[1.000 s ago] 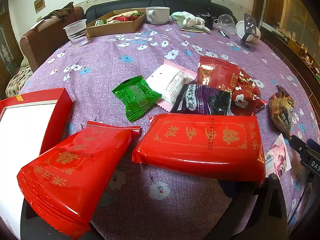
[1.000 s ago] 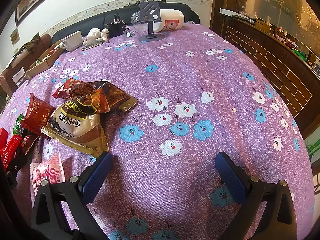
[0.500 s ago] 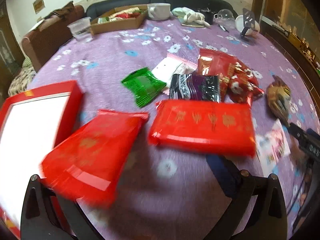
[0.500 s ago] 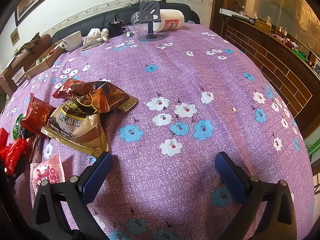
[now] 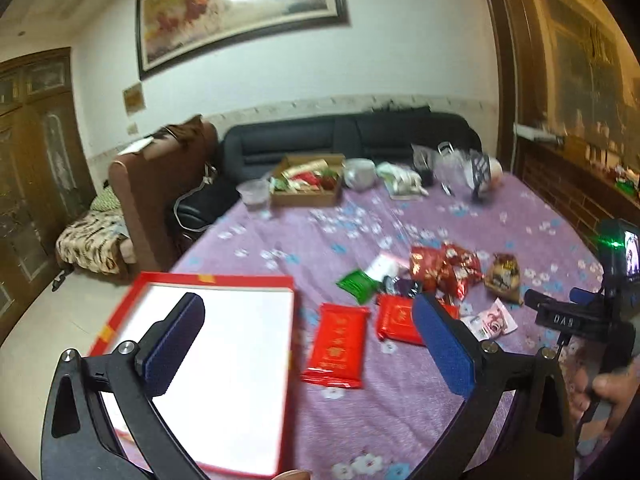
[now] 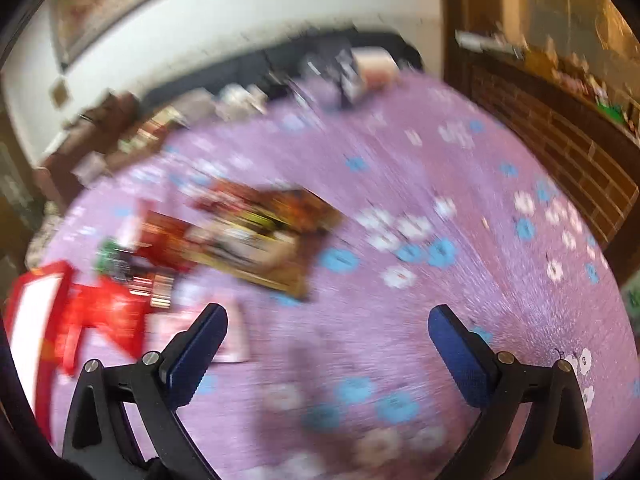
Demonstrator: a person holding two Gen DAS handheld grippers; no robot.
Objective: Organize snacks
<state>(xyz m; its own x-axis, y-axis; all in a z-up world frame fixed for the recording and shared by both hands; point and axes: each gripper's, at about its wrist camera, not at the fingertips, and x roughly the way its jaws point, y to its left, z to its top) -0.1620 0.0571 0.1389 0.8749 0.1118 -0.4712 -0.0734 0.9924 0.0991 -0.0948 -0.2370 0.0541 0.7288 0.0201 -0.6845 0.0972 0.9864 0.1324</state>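
**A:** ok so where's everything at? Left gripper [image 5: 308,340] is spread wide with nothing in it, hanging above the near edge of the table [image 5: 400,420]. Right gripper [image 6: 328,344] is gaping too and empty, though that view is badly smeared.

**B:** Yeah. The red tray [image 5: 248,280] sits at the near left with a bare white floor — no snacks in it that I can see. The snacks are all loose on the purple cloth to its right: one red pack [image 5: 338,346] just beside the tray, a second red pack [image 5: 394,318] next to it, then a green packet [image 5: 358,286] and a heap of foil bags [image 5: 444,268] behind.

**A:** So I'd guess the step is grabbing the nearest red pack for the tray?

**B:** That's my read. It's flat and slippery-looking, so come down over a long edge and pinch across the narrow width — a corner grab would probably let it flop or slide out.

**A:** And the tray wall?

**B:** Lift clear of it before moving across, then lay the pack flat in a corner so later ones fit alongside.
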